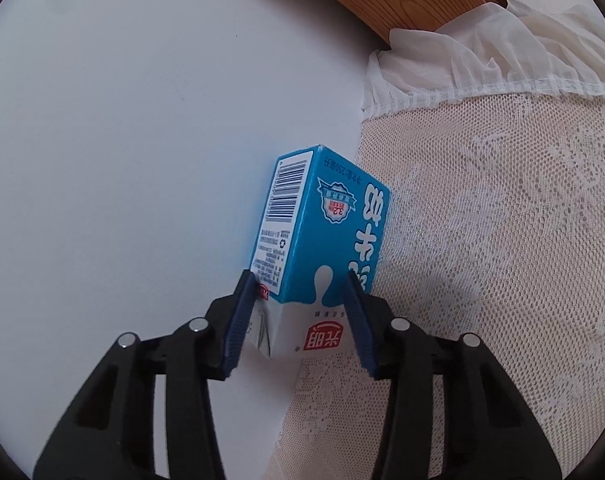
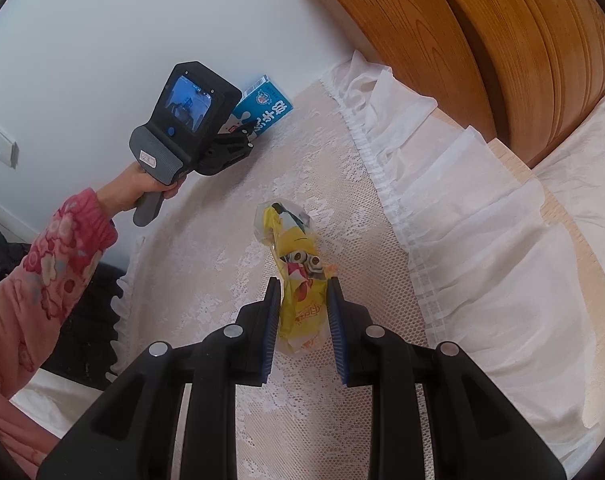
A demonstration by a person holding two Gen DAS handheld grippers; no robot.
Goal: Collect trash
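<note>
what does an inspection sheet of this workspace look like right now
surface: lace cloth with white ruffled trim.
job's things: blue milk carton at the cloth's edge by the wall; yellow snack wrapper over the cloth.
clutter: nothing seen.
grippers: left claw pressed on the carton's sides; right claw shut on the wrapper.
cables: nothing seen.
surroundings: white wall, wooden headboard, wall switch, floral sleeve.

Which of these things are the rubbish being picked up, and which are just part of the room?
Part of the job:
- blue milk carton, gripped by the left hand-held gripper
- yellow snack wrapper, gripped by the right hand-held gripper

Just lying about:
- lace cloth
- frilled white cover
- wooden headboard
- wall switch
</note>
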